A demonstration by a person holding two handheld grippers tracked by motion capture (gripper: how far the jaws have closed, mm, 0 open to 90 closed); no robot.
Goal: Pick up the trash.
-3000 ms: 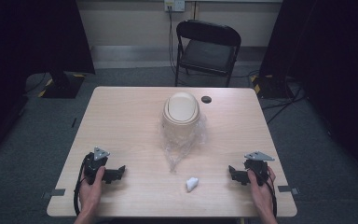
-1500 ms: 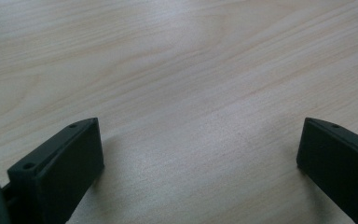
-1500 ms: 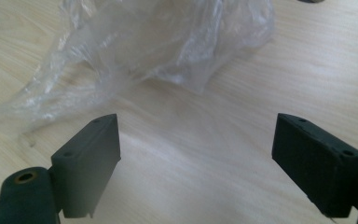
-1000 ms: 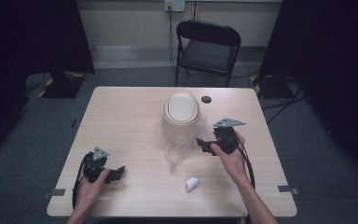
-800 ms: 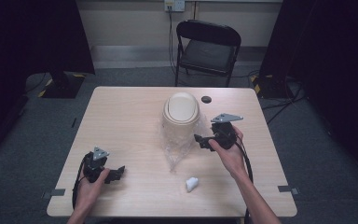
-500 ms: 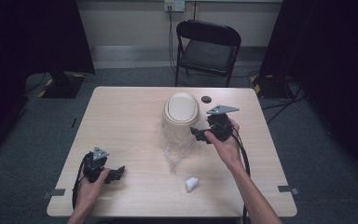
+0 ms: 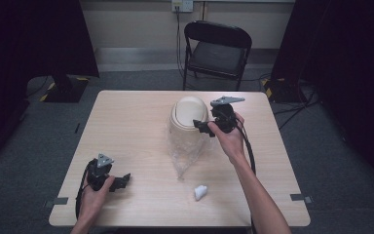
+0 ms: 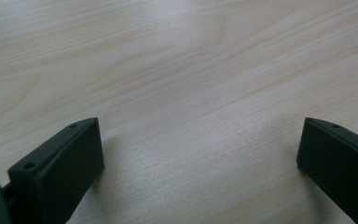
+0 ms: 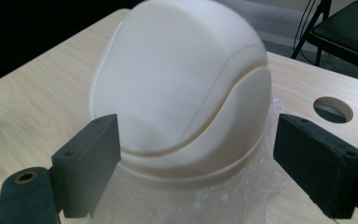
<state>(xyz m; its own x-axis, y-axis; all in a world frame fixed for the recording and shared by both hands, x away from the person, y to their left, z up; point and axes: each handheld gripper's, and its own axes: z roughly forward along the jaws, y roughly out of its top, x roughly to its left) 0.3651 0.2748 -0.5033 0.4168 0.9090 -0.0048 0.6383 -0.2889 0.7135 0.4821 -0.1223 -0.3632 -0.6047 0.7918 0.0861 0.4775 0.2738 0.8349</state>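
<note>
1. The right tongs (image 7: 203, 127) are reaching for the cream domed bin lid (image 7: 189, 111), their jaws standing wide apart; in the right gripper view the lid (image 9: 177, 84) is sitting between the two jaws, filling most of the gap, and I cannot tell whether either jaw is touching it.
2. The lid is sitting on a small bin lined with a clear plastic bag (image 7: 184, 151), whose loose film is spilling out just below and on the near side of the right tongs.
3. The left tongs (image 7: 121, 180) are resting low on the tabletop (image 7: 126, 126), well apart from the bin, with jaws spread and nothing between them but bare wood grain (image 8: 200, 93).
4. A small white crumpled scrap (image 7: 200, 192) is lying on the tabletop between the two tongs, nearer the right forearm.
5. Judging from this, the step in hand is the approach to grip the lid; the next move is probably calling for the jaws to close across the dome's lower band, squarely, since the rounded surface could be slipping out of a high pinch.
6. A round hole (image 9: 333, 109) is showing in the tabletop beyond the right jaw.
7. No brand, label or writing is showing legibly on the lid, the bag or the tongs.
</note>
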